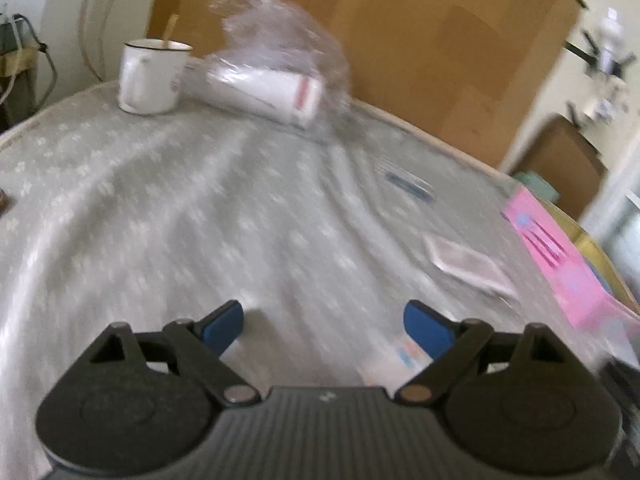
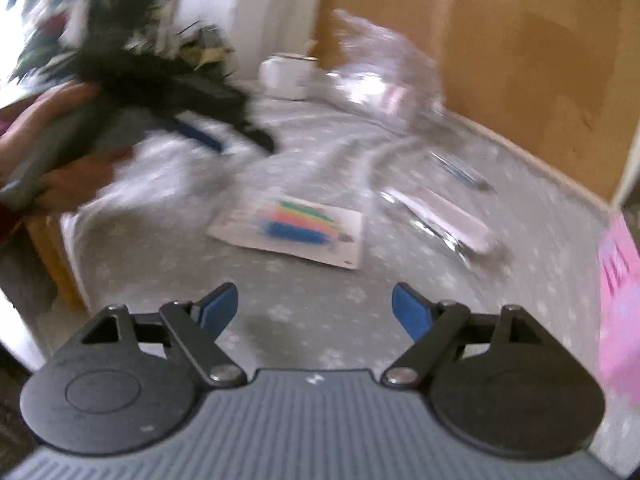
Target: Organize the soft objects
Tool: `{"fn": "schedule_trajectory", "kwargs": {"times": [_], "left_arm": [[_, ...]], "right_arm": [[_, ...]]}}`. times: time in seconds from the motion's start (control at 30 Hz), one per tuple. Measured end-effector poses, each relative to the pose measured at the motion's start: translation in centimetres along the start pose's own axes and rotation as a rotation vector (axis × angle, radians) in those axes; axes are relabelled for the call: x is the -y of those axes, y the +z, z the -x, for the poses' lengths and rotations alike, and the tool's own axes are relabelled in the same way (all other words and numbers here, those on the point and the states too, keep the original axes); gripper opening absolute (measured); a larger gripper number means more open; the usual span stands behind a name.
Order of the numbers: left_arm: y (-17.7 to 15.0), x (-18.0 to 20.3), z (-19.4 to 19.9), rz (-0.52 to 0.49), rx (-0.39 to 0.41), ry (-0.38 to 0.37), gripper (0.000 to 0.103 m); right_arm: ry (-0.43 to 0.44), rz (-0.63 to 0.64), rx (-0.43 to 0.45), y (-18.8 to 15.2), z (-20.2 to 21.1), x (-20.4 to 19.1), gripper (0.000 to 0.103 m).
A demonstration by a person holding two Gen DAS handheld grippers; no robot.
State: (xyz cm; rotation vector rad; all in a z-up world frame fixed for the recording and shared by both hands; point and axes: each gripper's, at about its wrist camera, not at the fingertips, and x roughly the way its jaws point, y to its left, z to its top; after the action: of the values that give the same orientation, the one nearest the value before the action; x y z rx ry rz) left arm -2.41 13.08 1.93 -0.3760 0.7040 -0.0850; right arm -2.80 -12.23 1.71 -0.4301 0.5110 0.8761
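Soft flat packets, chiefly a white pack with rainbow stripes (image 2: 294,234), lie scattered on the grey flowered tablecloth (image 1: 160,208), unsorted. Left gripper (image 1: 323,326) and right gripper (image 2: 313,309) both hover spread and empty, probably positioned for a first pick.

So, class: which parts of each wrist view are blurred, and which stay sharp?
Left wrist view: the claw is sharp, while the plastic bag and tablecloth smear. Right wrist view: the claw is sharp; the coloured sheet streaks.

Left claw (image 1: 323,326) and right claw (image 2: 314,312) gape wide (both empty), left one hand-held
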Motion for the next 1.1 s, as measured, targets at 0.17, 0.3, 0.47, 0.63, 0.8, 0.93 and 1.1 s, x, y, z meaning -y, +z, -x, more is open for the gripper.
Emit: {"fn": "schedule_trajectory", "kwargs": {"times": [0.17, 0.3, 0.47, 0.63, 0.8, 0.93, 1.1], "left_arm": [[-1.3, 1.6, 0.2, 0.003, -0.077, -0.005, 0.102], [-1.8, 2.4, 0.1, 0.032, -0.099, -0.047, 0.101], [-1.9, 4.0, -0.8, 0.048, -0.11, -0.103, 0.095], [-1.5, 5.2, -1.2, 0.051, -0.092, -0.159, 0.083], [-0.6, 8.3, -1.6, -0.006, -0.071, -0.193, 0.083], [-0.8, 11.1, -2.9, -0.065, -0.104, -0.224, 0.083], [-2.0, 14.9, -5.2, -0.115, -0.18, -0.302, 0.083]], "right_arm": [[0.026, -0.16, 0.008, 0.2, -1.5, 1.3, 0.087], [0.033, -0.179, -0.026, 1.3, -4.1, 0.6, 0.089], [0.112, -0.198, -0.003, 1.9, -4.3, -0.2, 0.086], [0.027, -0.213, 0.006, 1.0, -3.3, 0.1, 0.077], [-0.061, -0.32, 0.054, -0.2, -1.5, 2.5, 0.074], [-0.119, -0.364, 0.089, -1.0, 0.7, 3.5, 0.074], [-0.176, -0.458, 0.132, -3.8, 5.2, 4.5, 0.074]]}}
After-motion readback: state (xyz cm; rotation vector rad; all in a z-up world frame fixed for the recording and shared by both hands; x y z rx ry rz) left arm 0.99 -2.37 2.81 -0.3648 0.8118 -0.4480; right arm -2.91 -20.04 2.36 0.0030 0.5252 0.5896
